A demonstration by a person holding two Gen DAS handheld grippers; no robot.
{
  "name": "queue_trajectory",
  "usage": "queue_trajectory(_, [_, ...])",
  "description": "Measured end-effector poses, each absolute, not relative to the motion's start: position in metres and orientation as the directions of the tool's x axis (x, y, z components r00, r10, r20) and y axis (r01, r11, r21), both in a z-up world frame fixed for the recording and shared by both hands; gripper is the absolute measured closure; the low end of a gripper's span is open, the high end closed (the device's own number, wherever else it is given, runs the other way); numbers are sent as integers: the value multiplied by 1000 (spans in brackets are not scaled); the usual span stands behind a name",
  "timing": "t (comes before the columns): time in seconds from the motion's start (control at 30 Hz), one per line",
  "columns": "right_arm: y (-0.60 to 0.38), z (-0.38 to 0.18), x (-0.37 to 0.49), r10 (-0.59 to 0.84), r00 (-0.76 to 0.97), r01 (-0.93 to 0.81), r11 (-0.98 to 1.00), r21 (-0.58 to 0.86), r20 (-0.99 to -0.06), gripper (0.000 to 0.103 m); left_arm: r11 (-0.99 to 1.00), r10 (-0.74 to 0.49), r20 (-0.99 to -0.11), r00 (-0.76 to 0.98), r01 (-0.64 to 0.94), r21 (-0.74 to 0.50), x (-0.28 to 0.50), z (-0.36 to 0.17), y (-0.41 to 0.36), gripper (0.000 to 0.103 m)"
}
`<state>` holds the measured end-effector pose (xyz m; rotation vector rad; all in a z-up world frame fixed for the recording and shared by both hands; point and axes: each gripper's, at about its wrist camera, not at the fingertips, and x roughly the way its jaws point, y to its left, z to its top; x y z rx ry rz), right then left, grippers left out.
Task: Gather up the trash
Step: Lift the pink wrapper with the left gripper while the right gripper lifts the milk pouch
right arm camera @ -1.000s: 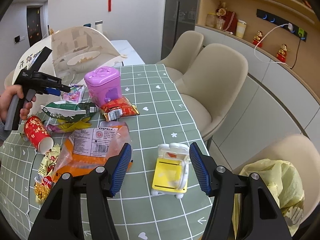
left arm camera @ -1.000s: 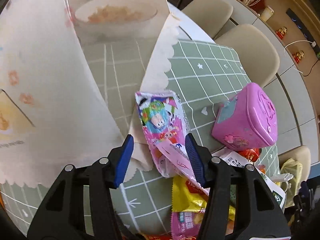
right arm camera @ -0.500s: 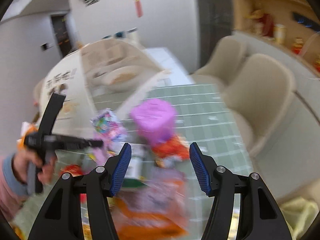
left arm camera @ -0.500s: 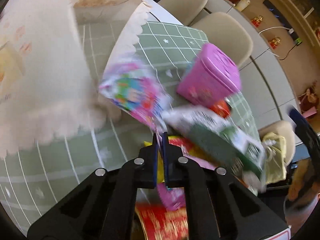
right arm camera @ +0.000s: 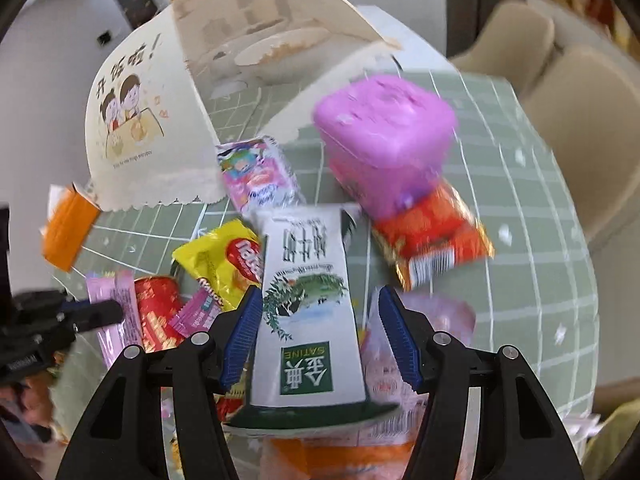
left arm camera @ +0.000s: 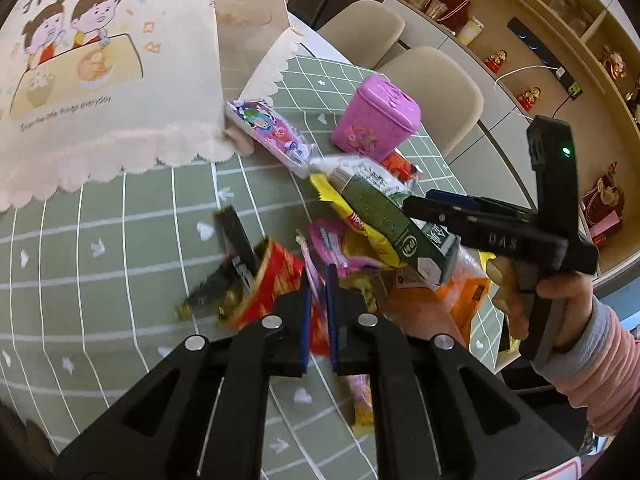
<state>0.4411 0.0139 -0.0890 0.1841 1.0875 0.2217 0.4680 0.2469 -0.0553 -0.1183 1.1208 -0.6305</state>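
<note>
Setting: green grid tablecloth (left arm camera: pixel 132 232) before beige chairs and wall shelves; a food cover (left arm camera: pixel 100 80) stands at the far side.
Trash: wrappers, a red paper cup (left arm camera: pixel 276 280) and a milk carton (right arm camera: pixel 308 304) lie heaped mid-table beside a pink box (left arm camera: pixel 376 118).
Left gripper (left arm camera: pixel 317 292): jaws nearly together and opening slightly, pinching a thin pink wrapper (left arm camera: pixel 314 280) raised over the heap.
Right gripper (right arm camera: pixel 320 336): jaws spread, straddling the carton without pressing it; pitched steeply downward.
Technique: centre the pads on the carton's side faces before closing, so neighbouring wrappers stay clear.
</note>
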Motion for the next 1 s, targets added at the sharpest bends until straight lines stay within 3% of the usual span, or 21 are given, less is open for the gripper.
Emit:
queue_trajectory(0.1, [17, -88, 433, 262, 439, -112, 965, 237, -860, 46, 821, -534, -794, 290, 403, -404, 455, -54, 250, 91])
queue_trajectory(0.13, [21, -86, 427, 256, 441, -135, 966, 219, -860, 49, 828, -528, -794, 303, 393, -400, 449, -54, 252, 90])
queue_trajectory(0.23, [24, -82, 413, 218, 445, -166, 973, 159, -869, 73, 845, -508, -795, 331, 369, -386, 436, -56, 255, 87])
queue_trajectory(0.33, [15, -80, 392, 237, 439, -180, 968, 173, -867, 76, 856, -498, -795, 347, 341, -388, 423, -63, 261, 86])
queue_trajectory(0.6, [-7, -65, 342, 227, 496, -211, 968, 138, -838, 75, 912, -409, -798, 442, 230, -340, 404, -86, 264, 86])
queue_trajectory(0.67, [-14, -60, 337, 281, 514, -214, 957, 196, -810, 67, 926, -378, -804, 459, 180, -333, 406, -91, 264, 86])
queue_trajectory(0.77, [-17, -54, 337, 308, 533, -208, 950, 231, -788, 62, 910, -408, -790, 457, 139, -390, 411, -95, 266, 89])
queue_trajectory(0.8, [-17, -52, 337, 304, 550, -205, 952, 227, -778, 61, 907, -414, -789, 454, 133, -400, 413, -95, 265, 97])
queue_trajectory(1.0, [-27, -59, 364, 309, 609, -90, 942, 323, -731, 58, 898, -437, -778, 451, 178, -401, 405, -81, 257, 99])
